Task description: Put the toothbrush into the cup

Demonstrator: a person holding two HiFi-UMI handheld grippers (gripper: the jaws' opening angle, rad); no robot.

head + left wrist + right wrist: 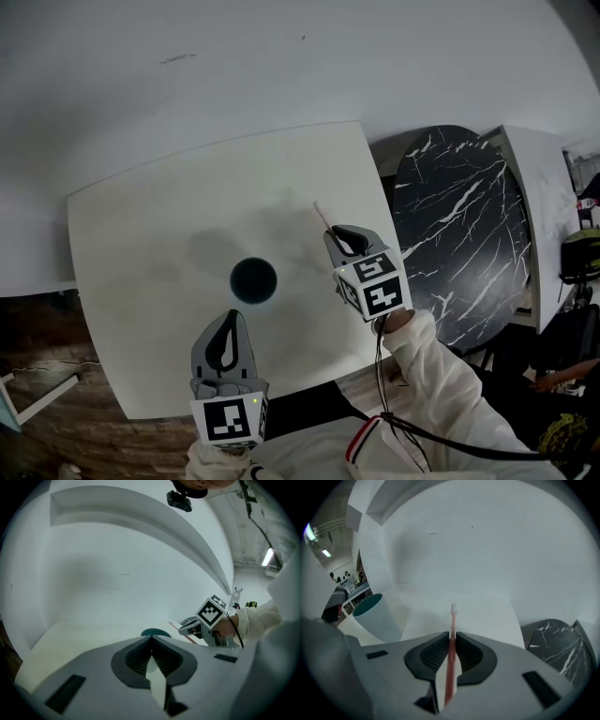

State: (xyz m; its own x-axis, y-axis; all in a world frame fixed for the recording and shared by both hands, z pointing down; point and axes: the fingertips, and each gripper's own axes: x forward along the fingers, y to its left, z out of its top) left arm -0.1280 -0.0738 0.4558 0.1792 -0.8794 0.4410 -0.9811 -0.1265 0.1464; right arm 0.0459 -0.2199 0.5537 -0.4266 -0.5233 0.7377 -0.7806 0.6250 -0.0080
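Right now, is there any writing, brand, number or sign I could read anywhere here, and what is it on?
None can be read.
The left gripper and right gripper each carry a cube of black-and-white squares only, no letters.
The cup and toothbrush show no print.

Bright, even, diffuse light with no glare: the white counter (150, 244) carries only faint soft grey shadows left of the cup (253, 280) and up-right of it, and the floor (56, 412) below-left of the cup is dim. Both gripper views are heavy fisheye, black vignette in the corners, wall edges above the cup bent into arcs, cool bluish cast, a strip light (269, 556) glowing well up-right of the cup in the left one. Foreground nearer than the cup is soft, the toothbrush (451, 667) handle blurring toward the lens.
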